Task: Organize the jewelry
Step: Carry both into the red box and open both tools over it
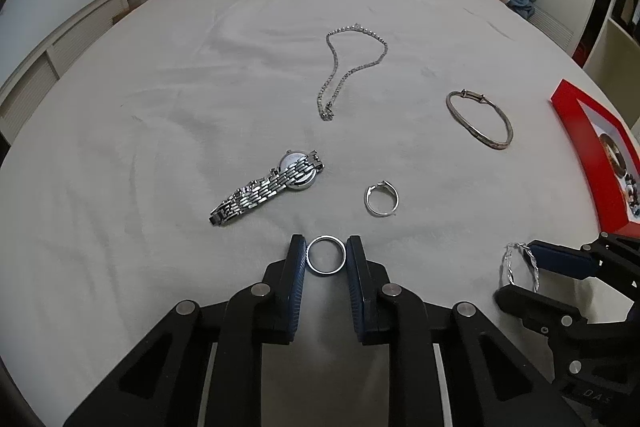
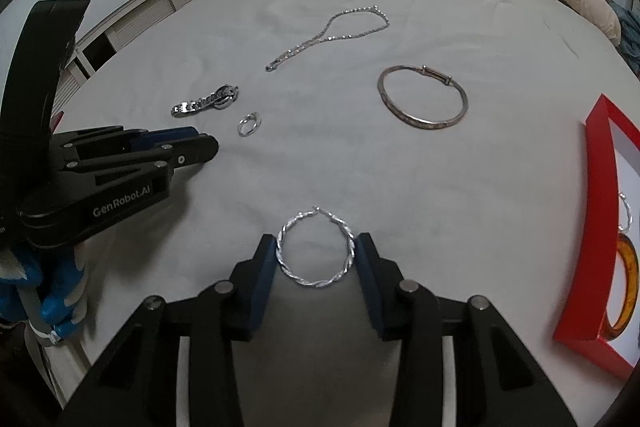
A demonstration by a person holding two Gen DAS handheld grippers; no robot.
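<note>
Silver ring (image 1: pixel 326 254) sits pinched between the left claw (image 1: pixel 326 259) above the bed (image 1: pixel 160 107); small, stiff, slippery, best gripped across its rim. Right claw (image 2: pixel 316 259) clasps a light twisted hoop (image 2: pixel 316 251).

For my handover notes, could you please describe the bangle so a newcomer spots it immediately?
On the grey bed, look just left of the red box. The bangle lies flat there: the largest closed hoop, dull and tarnished with a sliding clasp, unlike the small shiny split ring.
</note>
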